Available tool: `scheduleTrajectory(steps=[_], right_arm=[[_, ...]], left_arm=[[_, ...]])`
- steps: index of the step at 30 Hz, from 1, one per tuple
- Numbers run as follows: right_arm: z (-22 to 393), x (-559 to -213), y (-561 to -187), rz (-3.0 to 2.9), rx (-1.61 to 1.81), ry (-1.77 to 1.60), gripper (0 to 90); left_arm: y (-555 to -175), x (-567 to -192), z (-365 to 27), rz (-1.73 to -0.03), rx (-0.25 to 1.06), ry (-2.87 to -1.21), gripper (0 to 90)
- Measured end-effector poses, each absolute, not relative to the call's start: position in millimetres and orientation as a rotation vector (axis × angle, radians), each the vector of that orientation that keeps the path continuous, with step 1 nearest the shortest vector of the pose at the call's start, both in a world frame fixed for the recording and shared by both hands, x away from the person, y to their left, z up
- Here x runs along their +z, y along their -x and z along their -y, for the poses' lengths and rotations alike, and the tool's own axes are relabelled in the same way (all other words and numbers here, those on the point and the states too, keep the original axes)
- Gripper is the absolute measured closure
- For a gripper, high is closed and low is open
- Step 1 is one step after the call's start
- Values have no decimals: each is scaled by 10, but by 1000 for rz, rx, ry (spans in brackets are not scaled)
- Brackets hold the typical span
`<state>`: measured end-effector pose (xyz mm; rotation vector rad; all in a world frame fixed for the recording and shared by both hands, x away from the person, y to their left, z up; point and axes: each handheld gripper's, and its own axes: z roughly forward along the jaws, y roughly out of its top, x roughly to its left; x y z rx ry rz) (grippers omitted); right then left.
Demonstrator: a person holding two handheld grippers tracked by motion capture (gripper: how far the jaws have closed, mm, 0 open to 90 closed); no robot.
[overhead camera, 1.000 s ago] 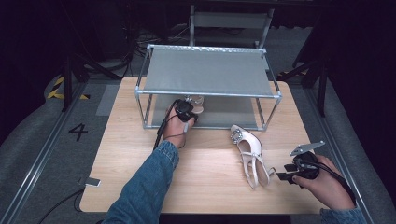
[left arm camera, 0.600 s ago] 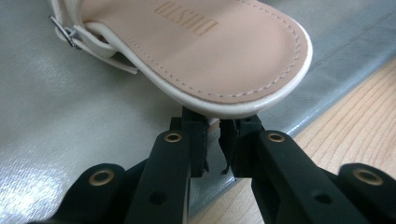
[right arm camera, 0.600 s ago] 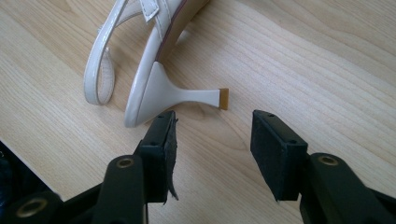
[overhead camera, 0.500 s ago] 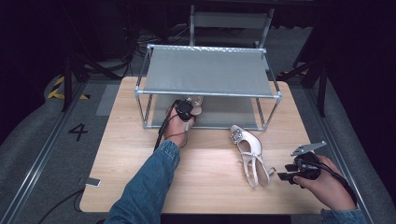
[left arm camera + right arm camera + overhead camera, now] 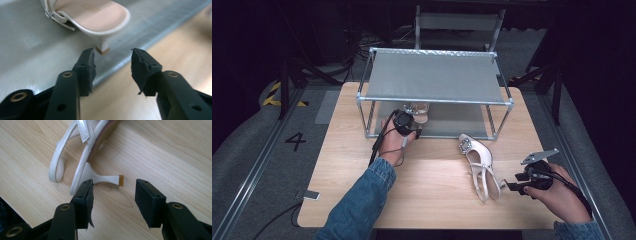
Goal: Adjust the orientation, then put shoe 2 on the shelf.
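Observation:
A white heeled sandal (image 5: 478,162) lies on its side on the wooden table (image 5: 432,200), right of centre. My right gripper (image 5: 511,186) is open just behind it; in the right gripper view the thin heel (image 5: 107,179) points across the gap ahead of my right gripper (image 5: 113,187), touching neither jaw. A second matching sandal (image 5: 419,110) stands upright on the lower shelf of a metal rack (image 5: 434,77). My left gripper (image 5: 406,124) is open at the shelf's front edge. In the left gripper view, that sandal (image 5: 100,15) stands with its heel tip (image 5: 102,49) just beyond my left gripper (image 5: 112,60).
The rack's grey top shelf overhangs the left hand. A small flat device (image 5: 310,195) lies at the table's front left corner with a cable running off. A chair (image 5: 457,22) stands behind the rack. Bare wood lies between the two hands.
The right hand has crept slightly left toward the lying sandal's heel. The left hand and both sandals have stayed where they were.

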<state>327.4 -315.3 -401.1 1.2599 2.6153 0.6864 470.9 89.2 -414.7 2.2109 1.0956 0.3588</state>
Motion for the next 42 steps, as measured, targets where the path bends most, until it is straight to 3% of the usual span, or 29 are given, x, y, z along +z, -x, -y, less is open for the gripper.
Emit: scheduleTrajectory(steps=[12, 19, 30, 33, 36, 38, 42], right_arm=[[2916, -3915, -3337, -2613, 690, -1232, 404], [2761, -3895, -3373, -2616, 687, -1240, 340], [2591, -4069, -3480, -2611, 630, -1260, 326], [2551, -4125, -3514, -2610, 609, -1268, 347], [2512, -4200, -3549, -2622, 566, -1293, 481], [2506, -4207, -3556, -2632, 556, -1300, 615], [2500, -4175, -3545, -2598, 558, -1401, 701]], left_arm=[[-3921, -3810, -1174, -999, 330, -2324, 401], [-3817, -3860, -1238, -1008, 325, -2398, 363], [-3753, -3919, -1340, -1045, 308, -2438, 362], [-3737, -3949, -1363, -1058, 296, -2440, 362], [-3730, -3950, -1363, -1036, 316, -2432, 371], [-3725, -3934, -1357, -1023, 307, -2415, 390], [-3718, -3920, -1340, -1009, 300, -2414, 398]])
